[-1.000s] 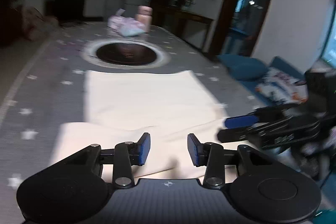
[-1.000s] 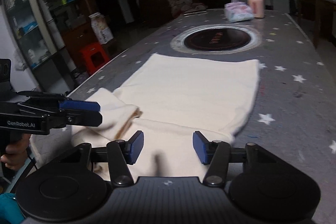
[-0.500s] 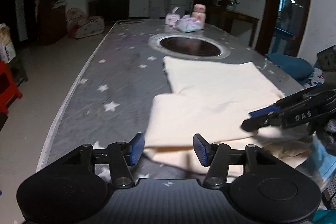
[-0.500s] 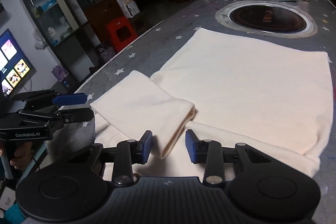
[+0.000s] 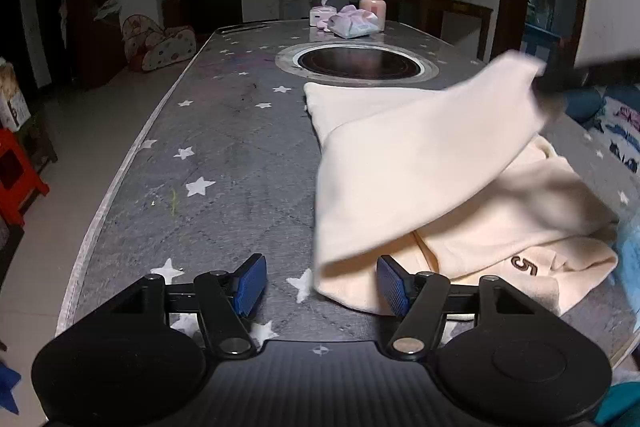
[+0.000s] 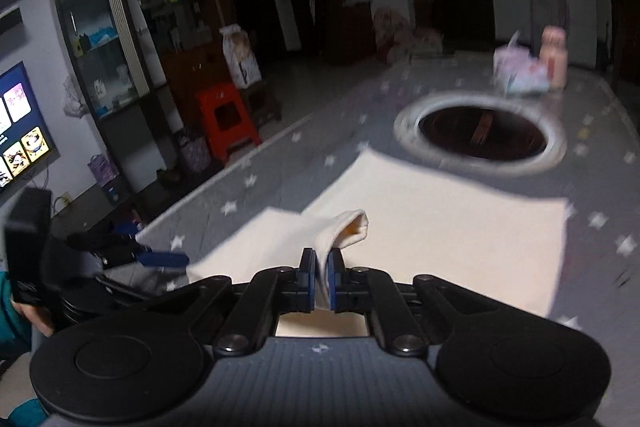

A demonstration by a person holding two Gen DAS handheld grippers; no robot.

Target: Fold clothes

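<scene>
Grey star-print table (image 5: 224, 155) fills both views, and we go near to far. Our left gripper (image 5: 320, 285) hangs over the near edge, jaws opening, nothing pinched, one pad just beside the cream garment (image 5: 460, 195). Our right gripper (image 6: 321, 277) is clamped on the garment's sleeve cuff (image 6: 348, 227), lifting that sleeve off the cloth. Beyond sits a round inset burner (image 5: 358, 61). Farthest on the table are a wipes pack (image 5: 356, 25) and pink bottle (image 5: 373, 1).

Cream garment (image 5: 420, 163); grey table cover (image 5: 224, 163), white stars; blue pads (image 5: 251, 283); pink bottle (image 5: 372, 7); red stool (image 6: 226, 121).
</scene>
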